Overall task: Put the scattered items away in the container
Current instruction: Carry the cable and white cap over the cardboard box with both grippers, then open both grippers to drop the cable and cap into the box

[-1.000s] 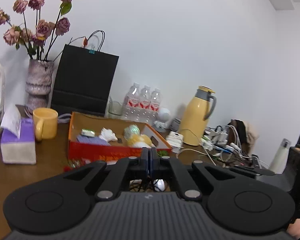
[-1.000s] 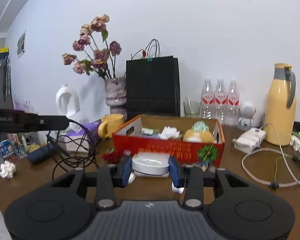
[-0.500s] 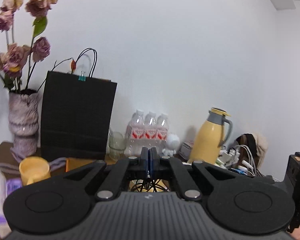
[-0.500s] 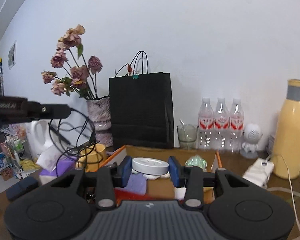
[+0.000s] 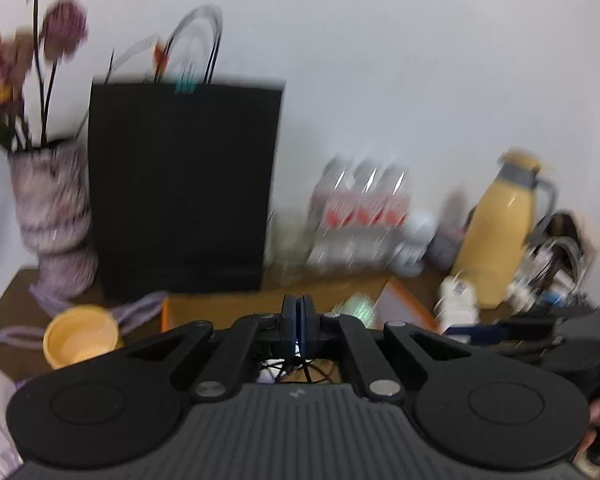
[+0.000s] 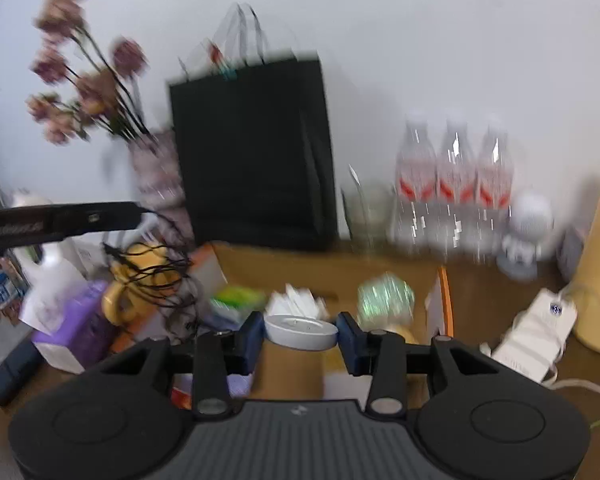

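An open orange cardboard box (image 6: 444,292) lies below both grippers, with a white crumpled paper (image 6: 296,300), a shiny green ball (image 6: 386,294) and a green packet (image 6: 236,298) inside. My right gripper (image 6: 301,330) is shut on a flat round white disc (image 6: 300,332), held above the box's near part. My left gripper (image 5: 298,312) is shut on a tangled black cable (image 5: 300,368). In the right wrist view that cable (image 6: 156,272) dangles from the left gripper (image 6: 140,212) over the box's left end. Both views are motion-blurred.
A black paper bag (image 6: 252,152) stands right behind the box, with a flower vase (image 5: 52,224) and a yellow mug (image 5: 80,336) to its left. Water bottles (image 6: 456,184), a yellow thermos (image 5: 500,232) and a white adapter (image 6: 536,324) are on the right, a purple tissue box (image 6: 76,328) on the left.
Both grippers have travelled forward from in front of the box to above it, closer to the black bag, carrying the disc and the cable along. Neither grip has altered.
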`<state>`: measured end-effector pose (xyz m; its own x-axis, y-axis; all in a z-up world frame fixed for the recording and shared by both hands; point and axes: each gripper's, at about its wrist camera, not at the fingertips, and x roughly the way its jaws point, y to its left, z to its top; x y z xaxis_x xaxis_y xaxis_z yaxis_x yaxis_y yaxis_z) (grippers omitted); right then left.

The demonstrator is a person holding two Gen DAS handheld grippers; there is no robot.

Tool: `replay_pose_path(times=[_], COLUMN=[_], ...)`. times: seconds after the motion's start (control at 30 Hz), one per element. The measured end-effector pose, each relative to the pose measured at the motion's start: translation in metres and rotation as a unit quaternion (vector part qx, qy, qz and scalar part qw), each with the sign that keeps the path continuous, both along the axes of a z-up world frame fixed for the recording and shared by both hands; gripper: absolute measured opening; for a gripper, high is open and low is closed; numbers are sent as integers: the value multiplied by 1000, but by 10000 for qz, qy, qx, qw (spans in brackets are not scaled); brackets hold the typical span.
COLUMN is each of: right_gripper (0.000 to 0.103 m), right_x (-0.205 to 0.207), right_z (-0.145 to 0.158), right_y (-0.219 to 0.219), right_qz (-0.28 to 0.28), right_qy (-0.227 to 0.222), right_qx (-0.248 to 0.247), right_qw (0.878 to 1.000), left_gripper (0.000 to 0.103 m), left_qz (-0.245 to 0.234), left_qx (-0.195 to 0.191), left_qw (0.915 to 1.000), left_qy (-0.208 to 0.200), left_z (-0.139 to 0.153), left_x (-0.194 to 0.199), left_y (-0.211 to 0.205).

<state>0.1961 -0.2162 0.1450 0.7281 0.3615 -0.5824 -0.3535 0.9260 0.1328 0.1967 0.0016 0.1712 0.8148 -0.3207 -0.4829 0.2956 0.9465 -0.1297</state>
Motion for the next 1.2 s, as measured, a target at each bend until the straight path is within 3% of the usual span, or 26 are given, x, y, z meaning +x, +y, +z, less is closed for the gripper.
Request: replay_pose_path(times=[0.1,0.27,0.37,0.43,0.53,0.57,0.6,0.63,0.67,0.73,0.87,1.07,1.2], right_gripper=[39,39,39,39,41,47,51,59,60,62,77,81,82], right_x=[24,53,64,67,71,72,74,75,76,78,81,87,86], right_z=[-20,-54,-66,-69,-67,-67,-67,-66,-66,-63,-44,-13,4], right_y=[-5,-13,-7,-1,4,5,5,4,4,1,-8,-8,3], right_qz=[21,72,60,104,82,90,51,-43,-98,-171,-379,-578,-577], right_qy=[628,1670,1954,2052,2201,2281,2332,2386,2429,2462,2488,2555,2527], right_qx=[-45,47,-160,-374,-596,-666,-723,-812,-905,-943,-506,97,107], right_qw=[9980,9859,9806,9779,9736,9713,9697,9677,9658,9645,9665,9650,9658], left_gripper=[3,3,13,38,54,59,74,80,83,100,103,103,103], left_qz=[128,398,257,189,168,132,136,121,73,159,343,794,1010], left_qx=[129,776,1010,1045,993,934,890,862,833,893,910,685,590], left_qw=[9987,9919,9872,9850,9830,9821,9808,9794,9788,9769,9760,9635,9595], left_qy=[474,922,1206,1361,1538,1627,1732,1822,1868,1937,1949,2464,2561], left_z=[-24,-61,-81,-90,-96,-97,-97,-98,-96,-92,-75,-50,-32], left_x=[17,38,47,49,49,49,50,53,53,54,57,69,67], left_y=[9,12,9,9,10,10,11,11,9,6,0,-1,1])
